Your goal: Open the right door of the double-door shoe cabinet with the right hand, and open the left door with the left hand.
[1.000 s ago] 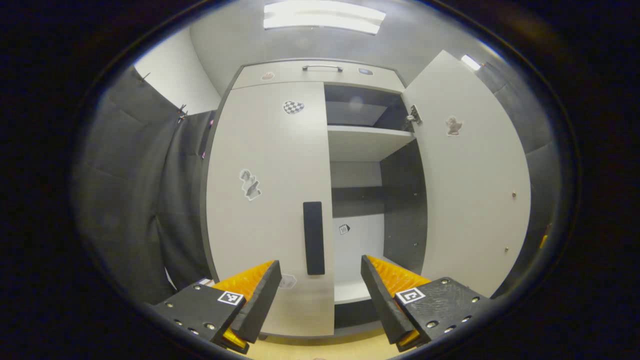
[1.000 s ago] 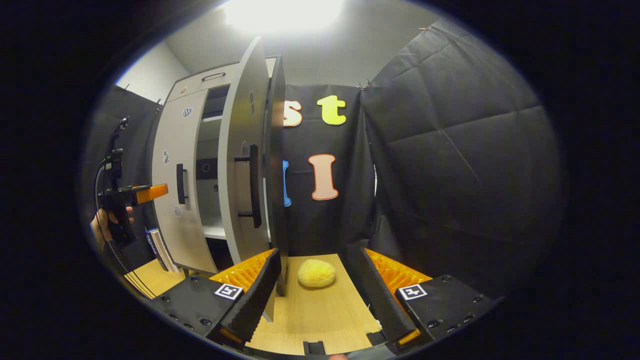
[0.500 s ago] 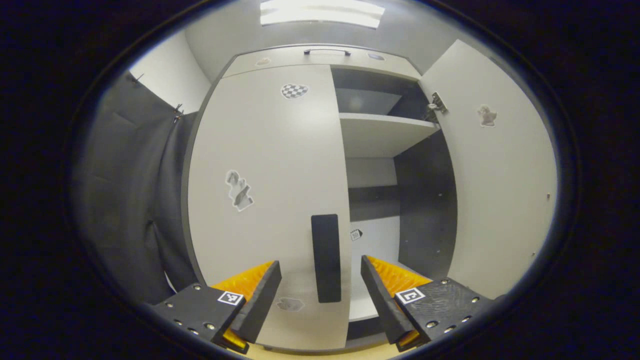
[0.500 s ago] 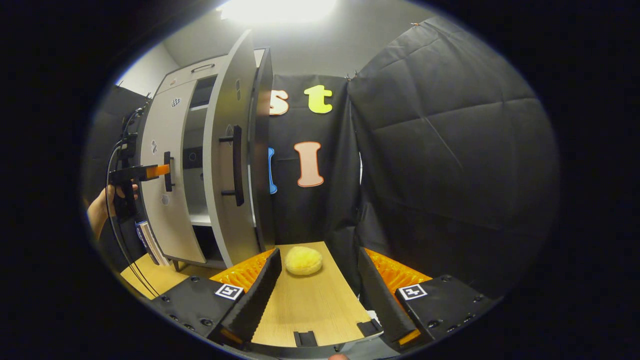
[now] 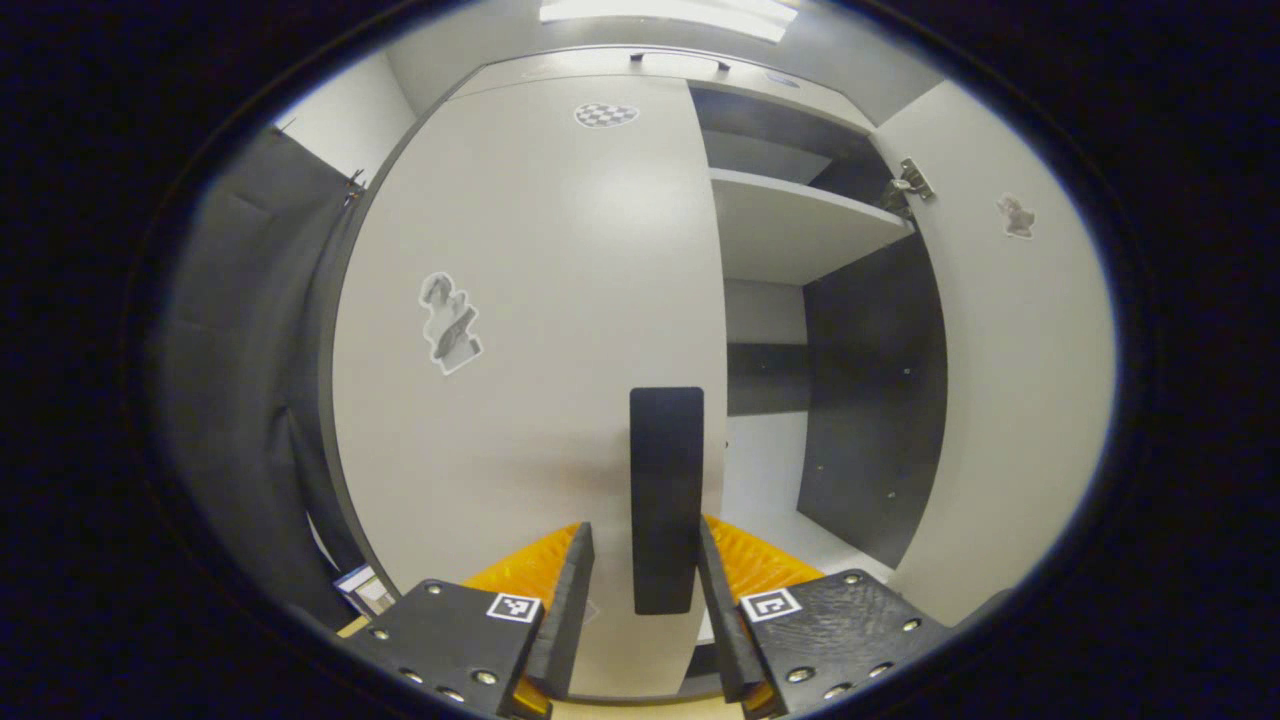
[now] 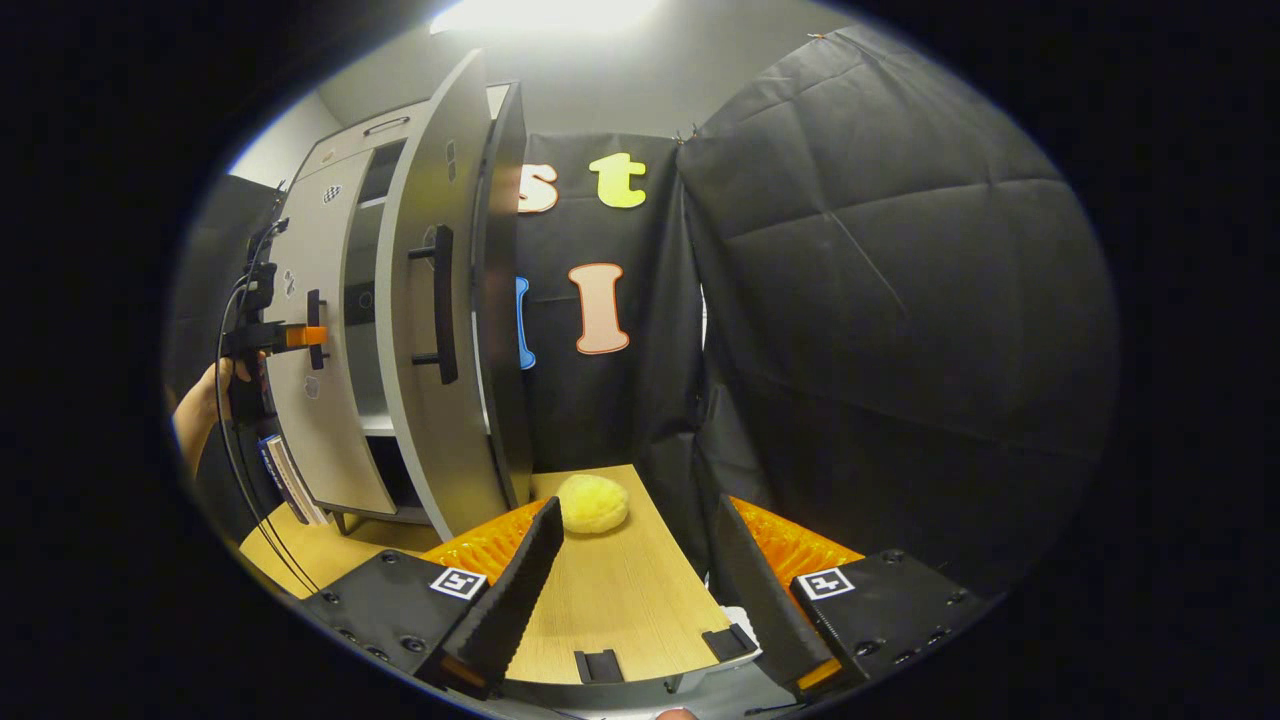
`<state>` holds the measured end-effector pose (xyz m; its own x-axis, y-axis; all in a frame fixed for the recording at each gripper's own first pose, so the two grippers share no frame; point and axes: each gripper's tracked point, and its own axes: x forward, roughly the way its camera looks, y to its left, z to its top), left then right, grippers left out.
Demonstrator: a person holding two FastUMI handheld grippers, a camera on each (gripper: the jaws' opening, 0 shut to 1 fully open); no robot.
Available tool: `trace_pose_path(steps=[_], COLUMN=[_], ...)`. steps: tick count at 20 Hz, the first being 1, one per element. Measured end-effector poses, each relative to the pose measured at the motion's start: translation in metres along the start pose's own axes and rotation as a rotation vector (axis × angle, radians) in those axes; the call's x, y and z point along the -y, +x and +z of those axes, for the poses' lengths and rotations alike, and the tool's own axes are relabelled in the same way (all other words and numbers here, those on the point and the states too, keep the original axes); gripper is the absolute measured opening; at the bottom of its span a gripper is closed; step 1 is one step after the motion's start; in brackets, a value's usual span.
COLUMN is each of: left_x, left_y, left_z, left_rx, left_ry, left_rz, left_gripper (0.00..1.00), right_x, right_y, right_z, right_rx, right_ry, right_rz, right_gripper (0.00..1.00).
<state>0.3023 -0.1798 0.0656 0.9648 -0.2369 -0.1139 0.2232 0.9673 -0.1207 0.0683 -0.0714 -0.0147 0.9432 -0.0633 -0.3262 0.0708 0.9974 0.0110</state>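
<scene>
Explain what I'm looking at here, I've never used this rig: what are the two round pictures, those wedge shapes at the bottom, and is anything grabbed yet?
Each picture comes from a camera riding on a hand-held two-finger gripper; the wedges are that gripper's own fingers. In the left gripper view, the left gripper has its fingers on either side of the closed left door's handle; whether they press on it yet is unclear. The right door already stands open, showing shelves. In the right gripper view, the right gripper is open, holds nothing and hangs over a wooden surface with a yellow fuzzy ball. Far left there, a hand holds the left gripper at the cabinet.
</scene>
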Motion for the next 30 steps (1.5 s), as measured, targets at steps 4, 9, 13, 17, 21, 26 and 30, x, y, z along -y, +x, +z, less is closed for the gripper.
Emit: trace_pose_path(steps=[4, 9, 13, 17, 21, 26, 30], left_x=[0.007, 0.007, 0.002, -0.001, -0.007, -0.015, -0.026], left_y=[0.0, -0.007, -0.033, -0.053, -0.073, -0.088, -0.097], left_z=[0.001, 0.001, 0.002, 0.005, 0.007, 0.007, 0.005], left_rx=[-0.008, -0.018, -0.013, -0.011, -0.015, -0.019, -0.016], left_ry=[0.034, 0.001, -0.005, -0.009, -0.017, -0.024, -0.034], left_rz=[0.001, -0.012, -0.038, -0.062, -0.069, -0.071, -0.077], left_gripper=[0.35, 0.19, 0.2, 0.19, 0.2, 0.19, 0.2], right_x=[-0.003, -0.006, -0.015, -0.02, -0.024, -0.026, -0.026], right_y=[-0.003, 0.001, 0.002, 0.003, 0.006, 0.006, 0.006], right_z=[-0.005, -0.002, 0.0, 0.004, 0.008, 0.01, 0.012], right_rx=[-0.024, -0.024, -0.022, -0.009, 0.004, 0.014, 0.022], right_ry=[0.016, -0.005, 0.012, 0.006, -0.004, -0.015, -0.021], right_rz=[0.012, 0.041, 0.073, 0.099, 0.12, 0.133, 0.132], right_gripper=[0.98, 0.97, 0.97, 0.96, 0.96, 0.97, 0.96])
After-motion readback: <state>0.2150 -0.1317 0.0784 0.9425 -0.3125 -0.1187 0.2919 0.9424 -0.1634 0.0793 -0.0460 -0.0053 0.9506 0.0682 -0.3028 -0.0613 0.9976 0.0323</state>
